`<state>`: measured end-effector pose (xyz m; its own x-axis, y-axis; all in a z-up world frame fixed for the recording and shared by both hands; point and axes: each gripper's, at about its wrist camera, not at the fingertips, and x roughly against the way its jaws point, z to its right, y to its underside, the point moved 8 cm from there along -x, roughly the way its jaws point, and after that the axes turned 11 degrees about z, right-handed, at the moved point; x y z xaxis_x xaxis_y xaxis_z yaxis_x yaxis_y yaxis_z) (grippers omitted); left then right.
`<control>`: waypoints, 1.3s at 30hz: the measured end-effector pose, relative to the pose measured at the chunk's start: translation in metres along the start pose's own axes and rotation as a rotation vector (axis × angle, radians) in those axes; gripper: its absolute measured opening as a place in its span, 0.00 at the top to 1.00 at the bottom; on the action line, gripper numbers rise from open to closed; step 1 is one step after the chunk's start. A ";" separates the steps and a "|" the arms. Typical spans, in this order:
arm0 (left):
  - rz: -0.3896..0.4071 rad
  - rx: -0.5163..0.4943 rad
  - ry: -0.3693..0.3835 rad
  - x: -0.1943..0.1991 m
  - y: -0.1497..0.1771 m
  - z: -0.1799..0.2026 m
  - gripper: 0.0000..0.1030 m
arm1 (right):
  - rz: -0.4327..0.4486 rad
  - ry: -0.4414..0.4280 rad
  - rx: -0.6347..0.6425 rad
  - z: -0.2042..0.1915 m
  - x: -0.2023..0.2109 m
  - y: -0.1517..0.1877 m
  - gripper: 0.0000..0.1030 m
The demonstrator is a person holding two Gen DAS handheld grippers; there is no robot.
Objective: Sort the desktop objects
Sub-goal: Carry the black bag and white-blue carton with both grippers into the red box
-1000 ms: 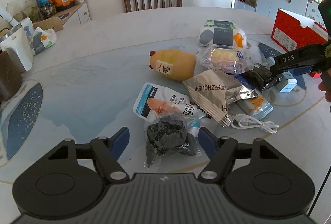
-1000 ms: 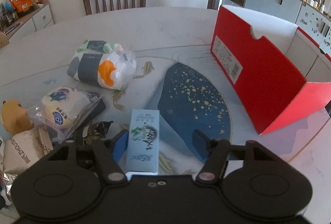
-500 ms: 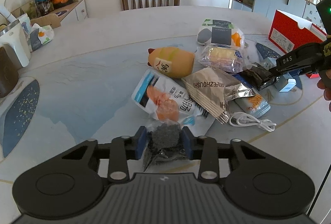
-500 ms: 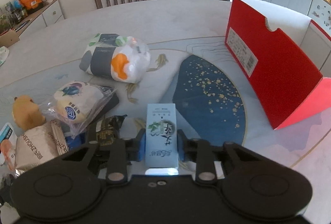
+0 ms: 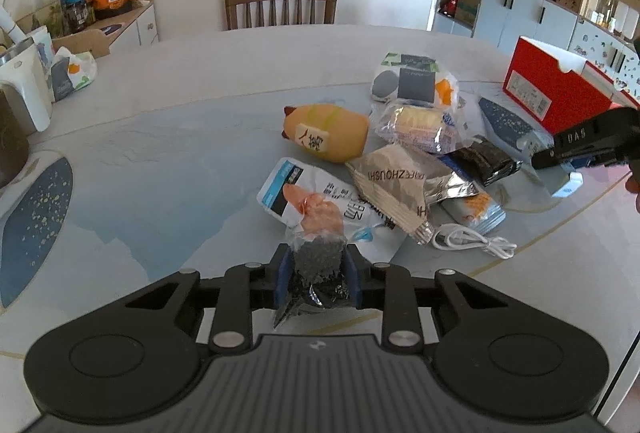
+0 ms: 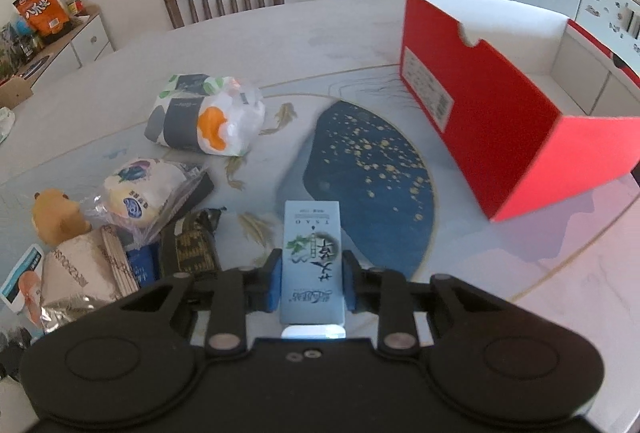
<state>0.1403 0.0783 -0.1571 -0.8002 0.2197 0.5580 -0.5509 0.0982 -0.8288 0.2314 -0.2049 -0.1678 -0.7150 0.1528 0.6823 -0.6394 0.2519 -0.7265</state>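
My left claw has its jaws closing on a crinkly dark packet, nearly shut, the pads already pressing its sides. My right claw is narrow too, clamped on a pale blue carton.

The packet worries me most. It is soft plastic, pinched across its middle, and the film could slide or the bag could sag and twist out when I lift. The heap of snack bags lies just ahead of my left claw, and a low swing could drag one along.

The carton is stiff, but I hold it near its back end, so the front could dip. Its long axis runs straight ahead along my fingers, the far end pointing at the blue patch on the table. The red box stands ahead and to the right, open on top; I could clip its near wall if I come in too low.
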 end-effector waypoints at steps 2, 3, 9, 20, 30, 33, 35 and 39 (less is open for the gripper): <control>0.013 -0.001 0.009 0.004 -0.004 0.001 0.74 | -0.002 0.000 -0.005 0.002 0.005 0.003 0.73; 0.020 -0.003 0.013 0.006 -0.006 0.001 0.74 | -0.001 0.002 -0.003 0.003 0.009 0.004 0.73; 0.052 -0.001 0.050 0.013 -0.021 0.004 0.74 | 0.003 0.005 0.000 0.005 0.028 0.006 0.73; 0.079 0.003 0.090 0.018 -0.043 0.026 0.74 | 0.029 -0.079 0.012 0.004 0.057 -0.006 0.73; 0.091 0.027 0.076 0.011 -0.067 0.087 0.74 | 0.022 -0.224 0.071 0.026 0.065 -0.034 0.73; 0.094 0.038 0.068 0.006 -0.076 0.108 0.74 | 0.019 -0.264 0.087 0.040 0.065 -0.045 0.73; 0.099 0.045 0.066 0.003 -0.082 0.123 0.74 | 0.016 -0.295 0.085 0.051 0.064 -0.054 0.73; 0.106 0.062 0.069 -0.003 -0.097 0.150 0.74 | 0.037 -0.341 0.086 0.072 0.065 -0.076 0.73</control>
<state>0.1605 -0.0774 -0.0715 -0.8379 0.2916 0.4614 -0.4794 0.0108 -0.8775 0.2130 -0.2833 -0.0749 -0.7823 -0.1712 0.5989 -0.6222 0.1690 -0.7644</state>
